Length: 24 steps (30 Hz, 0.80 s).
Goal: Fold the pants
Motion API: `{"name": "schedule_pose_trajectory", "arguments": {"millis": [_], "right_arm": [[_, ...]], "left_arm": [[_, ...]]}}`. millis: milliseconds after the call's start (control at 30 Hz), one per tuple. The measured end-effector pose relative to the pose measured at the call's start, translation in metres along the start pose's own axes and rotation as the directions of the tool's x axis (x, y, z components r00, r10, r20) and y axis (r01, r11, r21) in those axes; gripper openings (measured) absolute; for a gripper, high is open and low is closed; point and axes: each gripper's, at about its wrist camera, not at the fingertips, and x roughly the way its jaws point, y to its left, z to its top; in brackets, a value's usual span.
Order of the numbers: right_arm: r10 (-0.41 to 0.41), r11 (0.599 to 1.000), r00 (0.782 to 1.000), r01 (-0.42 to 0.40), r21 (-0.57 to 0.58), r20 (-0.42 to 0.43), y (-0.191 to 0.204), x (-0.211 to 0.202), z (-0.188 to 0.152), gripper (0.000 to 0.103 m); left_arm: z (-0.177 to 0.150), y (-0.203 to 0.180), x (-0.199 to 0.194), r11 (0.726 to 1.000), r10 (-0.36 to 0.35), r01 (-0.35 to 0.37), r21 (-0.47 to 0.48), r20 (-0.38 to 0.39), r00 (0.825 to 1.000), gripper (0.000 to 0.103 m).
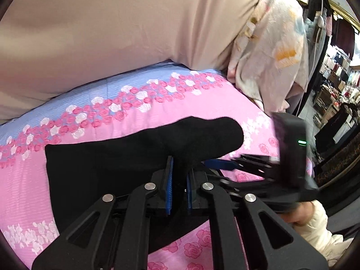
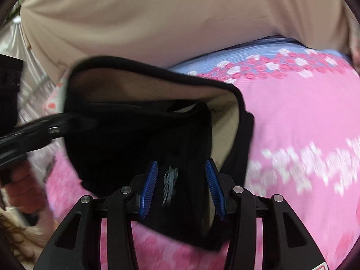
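Black fabric fills the middle of both views: the pants [image 1: 126, 157] lie on a pink rose-printed bedsheet [image 1: 225, 103], with a beige cloth [image 1: 112, 22] rising behind at twelve o'clock. In the left wrist view the left gripper [image 1: 179, 180] reaches forward low over the sheet, its blue-padded fingers [image 1: 169, 180] drawn near together and clamped on a raised fold of the pants, which humps up toward one o'clock. At three o'clock there, the right gripper [image 1: 258, 164] comes in sideways, blurred, its body bearing a green light, with a hand in a cream sleeve [image 1: 315, 220] beneath it at four o'clock. In the right wrist view the right gripper [image 2: 183, 186] points down at the pants [image 2: 139, 144], its blue pads [image 2: 214, 186] set wide apart with black cloth lying loose between them, gripping nothing. The garment's pale lining [image 2: 227, 121] shows at one o'clock. The left gripper [image 2: 33, 132] enters at nine o'clock, blurred.
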Motion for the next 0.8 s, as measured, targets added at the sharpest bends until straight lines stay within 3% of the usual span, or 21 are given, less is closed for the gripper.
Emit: {"name": "schedule_pose_trajectory", "arguments": {"millis": [133, 167, 200, 233, 267, 300, 400, 467, 500, 600, 633, 667, 733, 767, 800], "right_arm": [[-0.027, 1.000, 0.997, 0.027, -0.004, -0.079, -0.011, 0.039, 0.023, 0.046], [-0.014, 1.000, 0.996, 0.015, 0.005, -0.088, -0.012, 0.044, 0.024, 0.040], [-0.017, 1.000, 0.996, 0.017, -0.002, -0.088, -0.010, 0.045, 0.025, 0.022], [-0.005, 1.000, 0.996, 0.004, -0.014, -0.092, -0.006, 0.044, 0.026, 0.022], [0.030, 0.999, 0.998, -0.031, -0.008, -0.060, -0.003, 0.033, 0.029, 0.019], [0.037, 0.999, 0.999, -0.037, -0.008, -0.030, -0.001, 0.024, 0.031, 0.004], [0.016, 1.000, 0.998, -0.015, -0.005, 0.053, -0.005, -0.007, 0.039, 0.004], [-0.047, 0.999, 0.999, 0.047, 0.013, 0.010, -0.020, 0.008, 0.033, 0.005], [-0.059, 0.997, 0.997, 0.062, 0.049, -0.051, -0.036, 0.029, 0.023, 0.005], [0.030, 0.990, 0.999, -0.027, 0.135, -0.026, -0.054, 0.028, 0.014, 0.006], [0.027, 0.987, 1.000, -0.026, 0.159, -0.005, -0.056, 0.015, 0.014, 0.007], [-0.016, 0.985, 1.000, 0.011, 0.170, 0.025, -0.057, 0.001, 0.014, 0.018], [-0.117, 0.981, 0.989, 0.100, 0.166, 0.093, -0.054, -0.038, 0.014, 0.018], [-0.119, 0.984, 0.985, 0.100, 0.150, 0.124, -0.046, -0.055, 0.016, 0.018], [-0.110, 0.988, 0.984, 0.092, 0.128, 0.142, -0.037, -0.065, 0.018, 0.018]], "left_arm": [[0.003, 0.002, -0.003, 1.000, 0.009, -0.009, 0.002, 0.011, 1.000, 0.009], [0.004, 0.002, -0.003, 1.000, 0.010, -0.010, 0.003, 0.012, 1.000, 0.009], [0.005, 0.003, -0.004, 1.000, 0.013, -0.013, 0.002, 0.014, 1.000, 0.009], [0.006, 0.003, -0.006, 1.000, 0.014, -0.015, 0.009, 0.019, 1.000, 0.009], [0.007, 0.002, -0.009, 1.000, 0.015, -0.015, 0.013, 0.028, 1.000, 0.009], [0.007, 0.002, -0.012, 1.000, 0.013, -0.014, 0.015, 0.033, 0.999, 0.009], [0.006, -0.004, -0.011, 0.999, -0.022, 0.022, 0.028, 0.028, 0.999, 0.010], [-0.003, -0.015, 0.007, 0.998, -0.029, 0.030, 0.051, -0.016, 0.999, 0.011], [-0.013, -0.021, 0.025, 0.998, -0.029, 0.033, 0.062, -0.064, 0.998, 0.012], [-0.042, -0.025, 0.072, 0.997, -0.027, 0.041, 0.063, -0.202, 0.979, 0.015], [-0.049, -0.025, 0.080, 0.998, 0.004, 0.012, 0.069, -0.224, 0.975, 0.016], [-0.053, -0.025, 0.079, 0.997, 0.018, -0.001, 0.077, -0.215, 0.976, 0.022], [-0.051, -0.026, 0.061, 0.997, 0.024, -0.011, 0.076, -0.177, 0.984, 0.048], [-0.048, -0.025, 0.050, 0.997, 0.035, -0.024, 0.072, -0.147, 0.988, 0.067], [-0.044, -0.025, 0.036, 0.997, 0.047, -0.040, 0.066, -0.107, 0.993, 0.080]]}}
